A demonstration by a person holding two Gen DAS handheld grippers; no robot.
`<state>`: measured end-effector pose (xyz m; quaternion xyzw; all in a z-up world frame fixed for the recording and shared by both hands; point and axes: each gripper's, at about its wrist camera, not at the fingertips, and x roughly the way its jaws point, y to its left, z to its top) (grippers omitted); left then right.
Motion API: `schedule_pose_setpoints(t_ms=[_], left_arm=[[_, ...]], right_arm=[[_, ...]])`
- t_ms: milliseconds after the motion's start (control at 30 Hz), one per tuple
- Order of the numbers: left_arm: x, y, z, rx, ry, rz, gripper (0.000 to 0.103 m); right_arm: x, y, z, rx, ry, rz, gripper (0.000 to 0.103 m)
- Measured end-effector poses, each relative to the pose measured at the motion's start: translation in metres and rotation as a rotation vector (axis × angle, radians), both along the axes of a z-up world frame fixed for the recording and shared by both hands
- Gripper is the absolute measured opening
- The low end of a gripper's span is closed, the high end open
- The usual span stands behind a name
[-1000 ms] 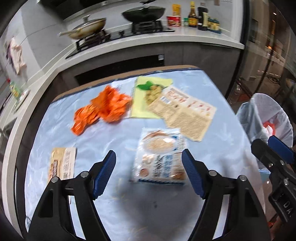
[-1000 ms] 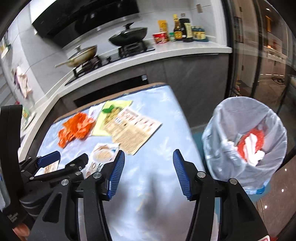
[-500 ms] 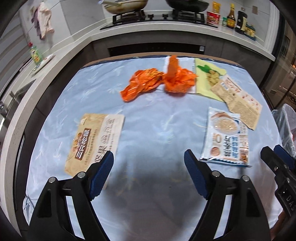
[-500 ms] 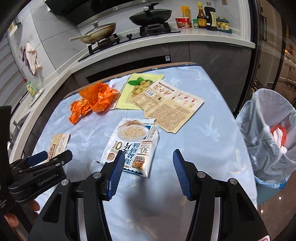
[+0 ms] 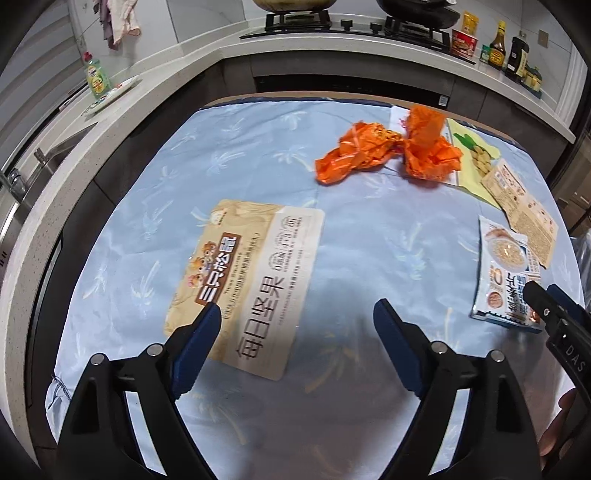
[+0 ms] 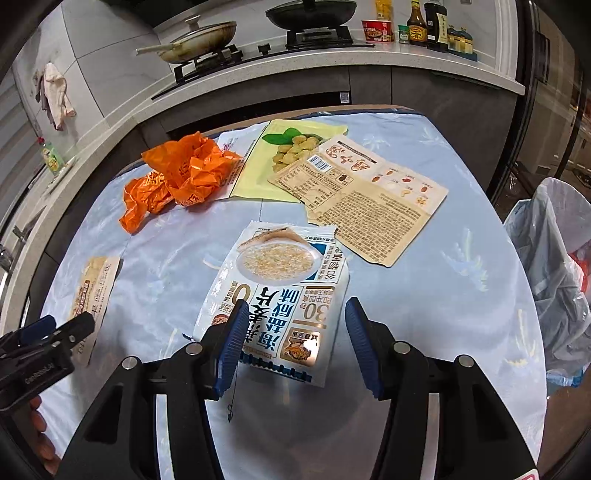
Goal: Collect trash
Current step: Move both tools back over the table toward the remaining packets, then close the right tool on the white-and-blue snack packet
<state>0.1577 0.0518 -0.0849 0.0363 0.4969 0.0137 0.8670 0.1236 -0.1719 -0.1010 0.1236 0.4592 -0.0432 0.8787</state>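
Note:
A beige nut packet (image 5: 255,273) lies flat on the light blue tablecloth (image 5: 240,147). My left gripper (image 5: 297,314) hovers over the packet's near end, its jaws opening wide with no pad pressing on anything. A white and blue oatmeal packet (image 6: 284,273) lies mid-table. My right gripper (image 6: 297,310) stands open just above it, and the packet's near end shows between the blue pads (image 6: 236,332). Two crumpled orange wrappers (image 6: 184,173) sit at the far side, next to a yellow snack packet (image 6: 295,155) and a torn tan packet (image 6: 369,199).
A bin lined with a pale plastic bag (image 6: 554,258) stands off the table's right edge, with red and white trash inside. Behind the table runs a counter with a stove, pans (image 6: 199,37) and sauce bottles (image 6: 417,22). A sink (image 5: 22,177) lies at the left.
The left gripper swung left from over the oatmeal packet to over the beige nut packet, and its jaws widened. The right gripper swung from the bin side to over the oatmeal packet and came lower.

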Motion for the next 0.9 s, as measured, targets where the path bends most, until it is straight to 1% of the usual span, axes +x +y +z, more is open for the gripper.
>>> schedule_pose_setpoints(t_ms=[67,133,167,233,267,300,400,500,533,600,800,900], left_arm=[[0.001,0.007,-0.001,-0.001,0.001,0.009,0.081],[0.003,0.014,-0.001,0.001,0.0,0.023,0.081],[0.003,0.017,-0.002,-0.004,0.0,0.029,0.081],[0.005,0.026,-0.002,-0.005,-0.001,0.042,0.082],[0.005,0.029,-0.002,-0.005,-0.004,0.045,0.083],[0.006,0.033,-0.002,-0.002,-0.006,0.048,0.083],[0.007,0.047,-0.003,0.001,-0.012,0.067,0.086],[0.01,0.061,-0.005,-0.003,-0.011,0.092,0.087],[0.011,0.065,-0.006,-0.004,-0.011,0.097,0.087],[0.013,0.074,-0.007,-0.008,-0.012,0.111,0.092],[0.025,0.094,-0.017,-0.04,0.011,0.116,0.093],[0.03,0.104,-0.028,-0.081,0.037,0.127,0.093]], right_arm=[[0.002,0.002,-0.003,-0.003,0.007,0.001,0.053],[0.005,0.003,-0.007,-0.009,0.017,0.001,0.049],[0.005,0.003,-0.009,-0.009,0.021,0.0,0.044],[0.006,0.006,-0.01,-0.022,0.02,0.001,0.041],[0.006,0.007,-0.01,-0.03,0.02,0.003,0.037],[0.007,0.008,-0.01,-0.031,0.022,0.007,0.03],[0.008,0.009,-0.011,-0.034,0.025,0.011,0.017],[0.007,0.01,-0.01,-0.032,0.021,0.008,0.011],[0.006,0.01,-0.008,-0.027,0.017,0.01,0.01],[0.003,0.012,-0.004,-0.032,0.005,0.013,0.008],[-0.01,0.018,0.014,-0.042,-0.038,0.035,0.007],[-0.016,0.017,0.021,-0.029,-0.053,0.034,0.007]])
